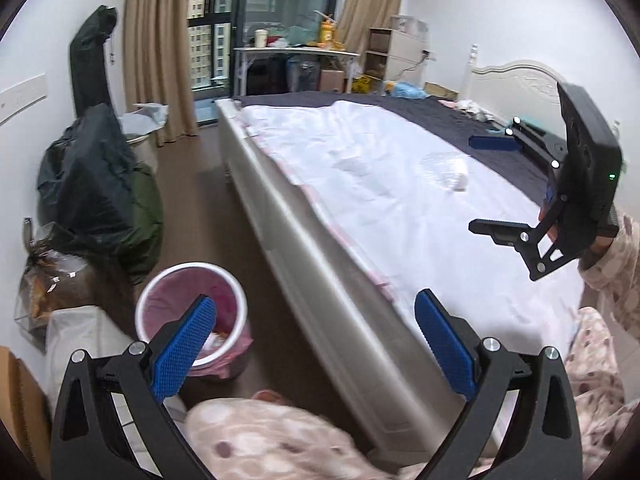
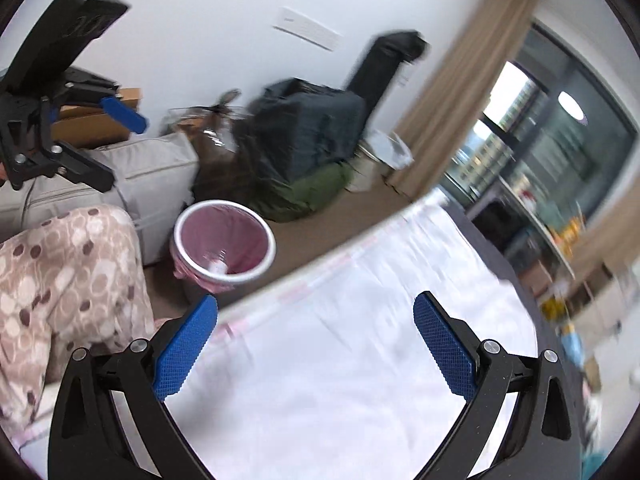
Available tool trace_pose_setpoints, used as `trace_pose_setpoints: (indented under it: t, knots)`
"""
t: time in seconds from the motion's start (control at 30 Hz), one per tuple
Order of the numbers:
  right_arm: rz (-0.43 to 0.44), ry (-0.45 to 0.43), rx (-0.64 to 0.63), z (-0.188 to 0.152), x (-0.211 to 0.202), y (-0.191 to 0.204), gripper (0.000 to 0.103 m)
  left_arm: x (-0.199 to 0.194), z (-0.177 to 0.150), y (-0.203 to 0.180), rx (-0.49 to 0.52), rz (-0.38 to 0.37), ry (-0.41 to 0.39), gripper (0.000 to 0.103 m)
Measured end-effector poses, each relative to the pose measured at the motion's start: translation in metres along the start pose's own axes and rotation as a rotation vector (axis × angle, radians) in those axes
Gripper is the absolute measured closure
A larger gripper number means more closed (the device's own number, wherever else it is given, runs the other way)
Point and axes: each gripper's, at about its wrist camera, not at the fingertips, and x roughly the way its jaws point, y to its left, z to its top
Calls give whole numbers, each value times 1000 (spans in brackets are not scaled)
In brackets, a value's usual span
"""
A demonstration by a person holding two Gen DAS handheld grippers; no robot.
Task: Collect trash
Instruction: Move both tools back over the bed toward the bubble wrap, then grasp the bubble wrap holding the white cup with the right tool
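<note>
Clear plastic bottle (image 1: pixel 444 171) lies right of centre on the bed (image 1: pixel 360 208); both my tools, left tool (image 1: pixel 314 346) and right tool (image 2: pixel 316 346), are spread and empty, so next I reach, pinch it, then carry it to the bin (image 1: pixel 188 304) at lower left

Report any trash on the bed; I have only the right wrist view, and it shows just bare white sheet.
Observer: One crumpled clear plastic piece lies on the white sheet, near the dark blanket.
Operator: Place my right hand-held gripper against it.
Observer: The right hand-held gripper hangs open and empty just beside the plastic, not touching it.
</note>
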Motion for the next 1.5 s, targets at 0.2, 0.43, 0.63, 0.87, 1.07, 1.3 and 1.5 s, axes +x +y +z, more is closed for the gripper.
trace_pose_setpoints:
  t: [0.2, 0.43, 0.63, 0.87, 1.07, 1.3, 1.5]
  knots:
    - [-90, 39, 167, -52, -24, -57, 7, 21, 15, -43, 31, -54, 14, 5]
    - [-166, 195, 333, -95, 9, -158, 7, 52, 30, -83, 49, -98, 33, 5]
    - [-184, 284, 401, -115, 70, -246, 7, 81, 43, -97, 26, -103, 55, 5]
    - [-125, 434, 337, -131, 153, -292, 7, 113, 55, -93, -31, -111, 101, 5]
    - [-88, 595, 271, -154, 205, -293, 8, 126, 55, -83, -52, -90, 121, 5]
    - [-10, 691, 362, -175, 230, -299, 35, 128, 51, -75, -55, -69, 139, 5]
    - [27, 689, 400, -174, 231, -287, 83, 126, 49, -72, -73, -76, 141, 5]
